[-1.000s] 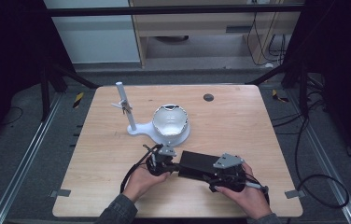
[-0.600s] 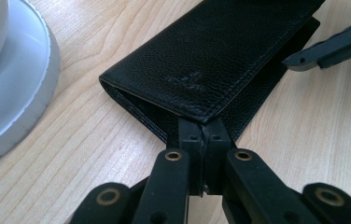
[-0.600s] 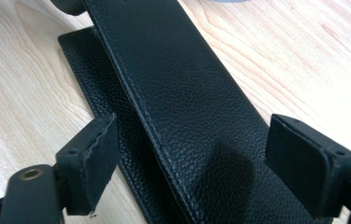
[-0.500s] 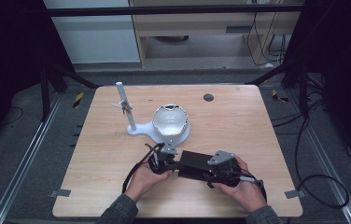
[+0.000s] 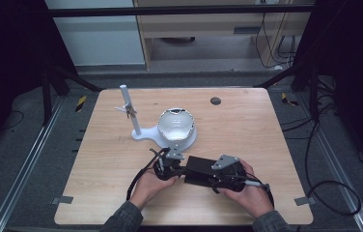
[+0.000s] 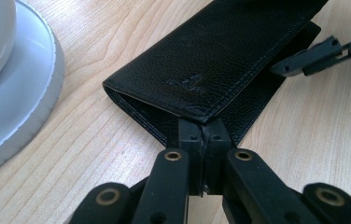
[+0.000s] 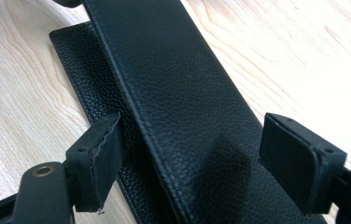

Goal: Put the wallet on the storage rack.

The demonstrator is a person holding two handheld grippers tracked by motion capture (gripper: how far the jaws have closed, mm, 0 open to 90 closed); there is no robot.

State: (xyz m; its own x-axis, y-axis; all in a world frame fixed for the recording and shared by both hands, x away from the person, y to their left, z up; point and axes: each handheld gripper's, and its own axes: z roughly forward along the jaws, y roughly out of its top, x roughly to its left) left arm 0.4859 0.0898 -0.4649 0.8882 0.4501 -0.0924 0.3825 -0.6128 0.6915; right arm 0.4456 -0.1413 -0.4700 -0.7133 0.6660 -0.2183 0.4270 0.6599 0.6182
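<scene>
Black leather wallet (image 5: 202,170): laid on the wooden table (image 5: 247,125), near edge, just in front of the white stand base (image 5: 182,140). Upper flap corner is pinched by the left gripper (image 6: 204,133), jaws pressed together. Opposite end is straddled by the right gripper (image 7: 192,158), jaws spread, lately narrowing, pads (image 7: 110,149) clear of the leather.

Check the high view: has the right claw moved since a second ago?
Yes. The right claw has slid slightly left along the black leather wallet, toward the white round stand, its jaws closing somewhat around the wallet without pressing it.
</scene>
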